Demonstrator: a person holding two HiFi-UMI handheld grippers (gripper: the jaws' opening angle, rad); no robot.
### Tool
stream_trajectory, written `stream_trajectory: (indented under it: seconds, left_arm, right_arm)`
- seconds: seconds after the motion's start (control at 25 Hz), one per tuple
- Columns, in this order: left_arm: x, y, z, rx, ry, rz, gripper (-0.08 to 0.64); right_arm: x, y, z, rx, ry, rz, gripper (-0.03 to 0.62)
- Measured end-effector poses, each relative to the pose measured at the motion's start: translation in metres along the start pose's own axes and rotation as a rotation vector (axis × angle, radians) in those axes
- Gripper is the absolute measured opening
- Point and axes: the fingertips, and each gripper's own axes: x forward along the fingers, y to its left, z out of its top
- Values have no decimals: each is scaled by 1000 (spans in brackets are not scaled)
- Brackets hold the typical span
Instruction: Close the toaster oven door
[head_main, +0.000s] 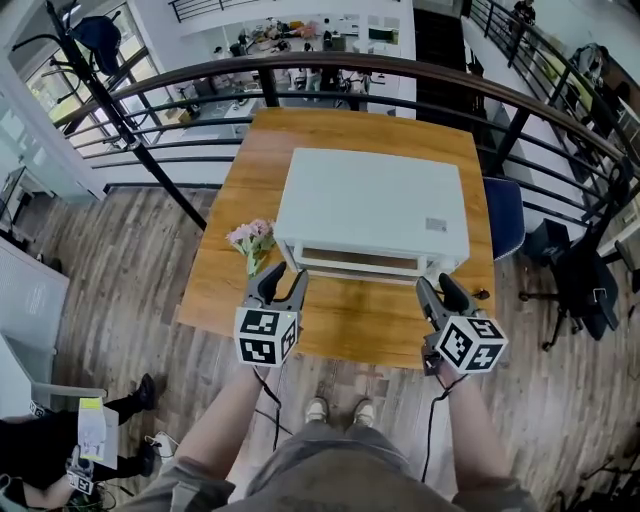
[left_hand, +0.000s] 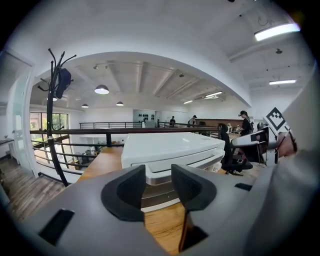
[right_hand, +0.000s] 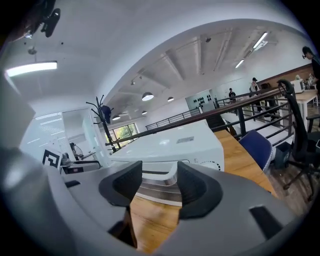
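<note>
The left tool (head_main: 283, 279) and right tool (head_main: 437, 288) hover with jaws apart and empty, just before the toaster oven (head_main: 372, 200) on the surface (head_main: 340, 325). Its door (head_main: 360, 262) looks nearly shut. Pushing both ends evenly should seat it without sliding the oven.

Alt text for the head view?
A white toaster oven sits on a wooden table, its front toward the person, who holds the left tool and right tool open and empty before it. A small flower bunch sits by the oven's left corner.
</note>
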Motion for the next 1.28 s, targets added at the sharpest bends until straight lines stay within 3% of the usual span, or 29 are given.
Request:
stream_trajectory:
  seconds: [0.32, 0.76, 1.0, 1.12, 1.28]
  left_arm:
    - [-38, -9, 52, 120, -95, -13, 172]
    - [-109, -30, 111, 204, -272, -22, 88]
    - [-133, -59, 115, 261, -307, -55, 53]
    - [-134, -80, 104, 274, -294, -77, 44]
    - [-136, -78, 98, 270, -271, -105, 38]
  right_arm:
    - [-46, 58, 55, -142, -121, 90, 176]
    - [-113, 125, 102, -251, -269, 196, 61]
    - [-141, 137, 99, -307, -276, 217, 35]
    - [-152, 129, 91, -324, -272, 221, 34]
    - [-151, 142, 87, -342, -254, 231, 34]
